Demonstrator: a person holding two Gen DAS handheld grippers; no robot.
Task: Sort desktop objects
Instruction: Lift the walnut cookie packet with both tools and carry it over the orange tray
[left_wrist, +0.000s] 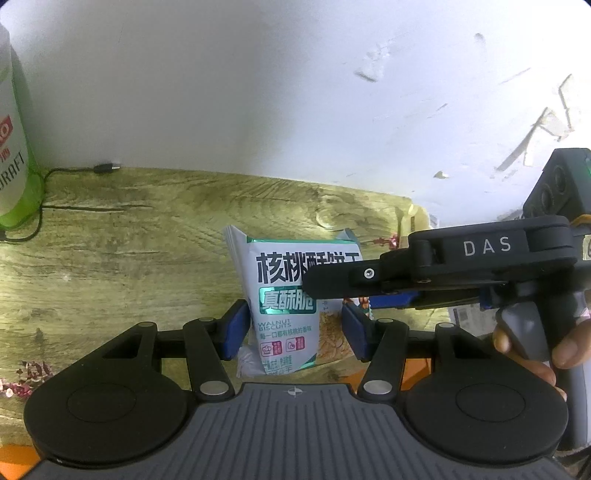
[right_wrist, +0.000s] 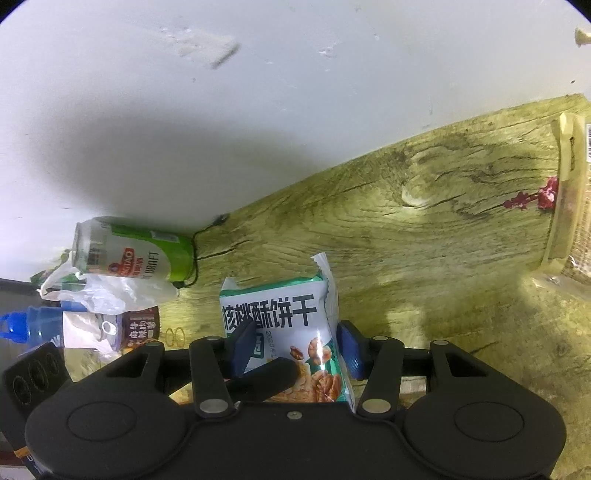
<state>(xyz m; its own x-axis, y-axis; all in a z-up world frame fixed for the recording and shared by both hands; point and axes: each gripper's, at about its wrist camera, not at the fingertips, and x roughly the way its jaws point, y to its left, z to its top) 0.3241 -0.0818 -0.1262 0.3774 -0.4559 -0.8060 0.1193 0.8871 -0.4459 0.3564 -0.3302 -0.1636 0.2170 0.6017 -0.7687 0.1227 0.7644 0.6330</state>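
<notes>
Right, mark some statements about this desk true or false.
1. The biscuit packet sits between the left gripper's fingers. True.
2. The can is red. False: it is green and white.
3. A black cable lies on the wooden table near the wall. True.
4. The packet is mostly orange. False: it is white and teal.

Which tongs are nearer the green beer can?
Left. The left tongs have the beer can close on their left; the right tongs sit farther away, straddling the biscuit packet.
</notes>
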